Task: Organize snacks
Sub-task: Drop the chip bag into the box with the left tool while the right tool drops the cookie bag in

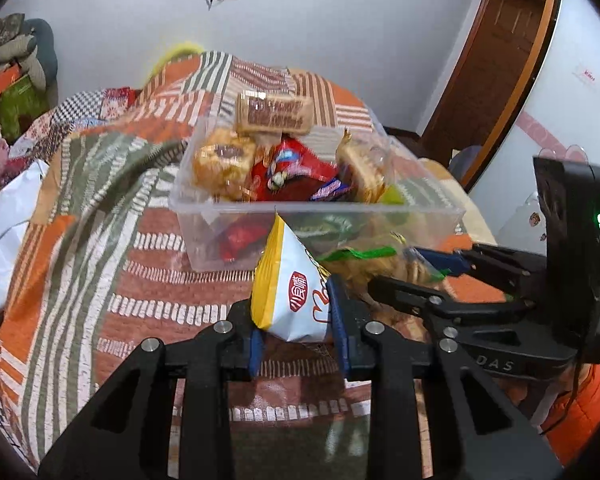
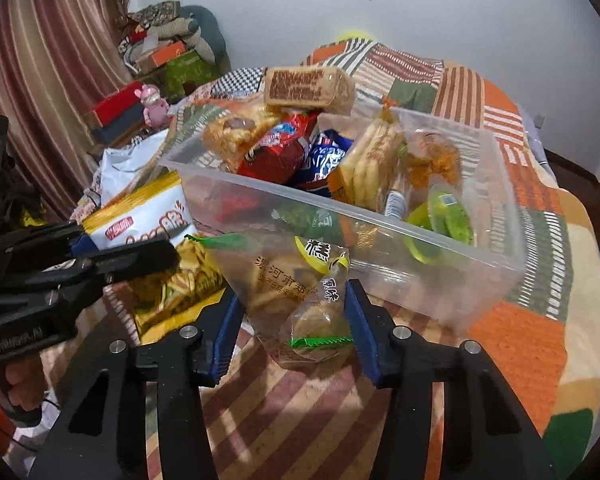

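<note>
A clear plastic bin piled with several snacks stands on the patchwork bedspread. My left gripper is shut on a white and yellow snack packet, held up just in front of the bin; that packet also shows in the right wrist view. My right gripper is shut on a clear bag of brown cakes with green seals, just before the bin's near wall; the bag shows in the left wrist view. The two grippers are close side by side.
A yellow bag of strips lies on the bedspread below the left gripper. A biscuit pack tops the pile in the bin. A white plastic bag lies left. Boxes and clutter stand by the far wall.
</note>
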